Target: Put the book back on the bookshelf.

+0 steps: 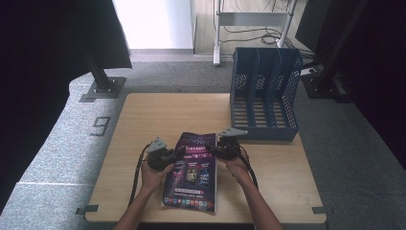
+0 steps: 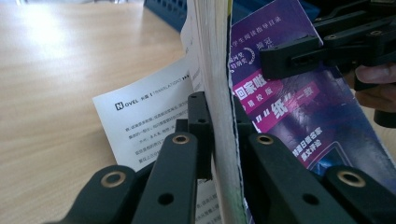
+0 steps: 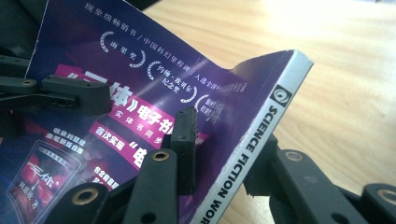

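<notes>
A purple magazine point(image 1: 191, 170) lies near the front of the table point(image 1: 143, 124). The left gripper point(image 1: 165, 155) pinches its open page edge, and the right gripper point(image 1: 221, 148) pinches its spine. Both are closed tight on it. It looks light, thin and floppy, so holding both sides should stop it bending.

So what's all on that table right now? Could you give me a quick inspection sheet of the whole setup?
Surface: wooden table, bare apart from the items below.
Job's things: purple magazine, far end lifted; blue file rack at the far right.
Clutter: nothing seen.
Grippers: left gripper clamps the page edge; right gripper clamps the spine side.
Cables: black cable trails from the left gripper; more lie on the floor.
Surroundings: grey carpet, metal stand feet.
</notes>
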Demonstrator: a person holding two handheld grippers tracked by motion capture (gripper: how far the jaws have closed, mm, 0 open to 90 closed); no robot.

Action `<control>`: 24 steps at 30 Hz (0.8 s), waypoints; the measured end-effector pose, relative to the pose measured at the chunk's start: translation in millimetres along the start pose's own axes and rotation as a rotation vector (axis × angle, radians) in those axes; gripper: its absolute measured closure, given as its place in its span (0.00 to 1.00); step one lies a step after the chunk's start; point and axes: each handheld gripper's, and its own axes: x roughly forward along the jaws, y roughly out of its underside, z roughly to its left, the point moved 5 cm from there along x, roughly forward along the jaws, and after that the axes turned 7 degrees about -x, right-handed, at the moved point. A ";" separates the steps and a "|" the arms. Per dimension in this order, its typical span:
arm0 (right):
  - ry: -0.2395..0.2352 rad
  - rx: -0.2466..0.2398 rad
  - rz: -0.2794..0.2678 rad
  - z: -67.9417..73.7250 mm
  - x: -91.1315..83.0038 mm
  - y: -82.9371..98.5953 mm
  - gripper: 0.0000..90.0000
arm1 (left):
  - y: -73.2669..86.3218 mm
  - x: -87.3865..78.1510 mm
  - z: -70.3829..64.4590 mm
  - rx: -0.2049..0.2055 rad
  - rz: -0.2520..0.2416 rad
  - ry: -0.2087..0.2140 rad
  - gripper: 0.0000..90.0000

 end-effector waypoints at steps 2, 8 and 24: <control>0.004 -0.012 -0.021 1.9 -4.6 -4.6 0.79 | -3.8 -3.2 -1.5 0.002 -0.018 0.006 0.95; 0.019 -0.053 -0.067 7.5 -15.0 -16.8 0.79 | -15.1 -10.3 -6.0 0.021 -0.043 0.006 0.95; 0.028 -0.105 -0.154 18.6 -37.1 -40.8 0.83 | -38.4 -26.4 -15.5 0.057 -0.097 0.007 0.96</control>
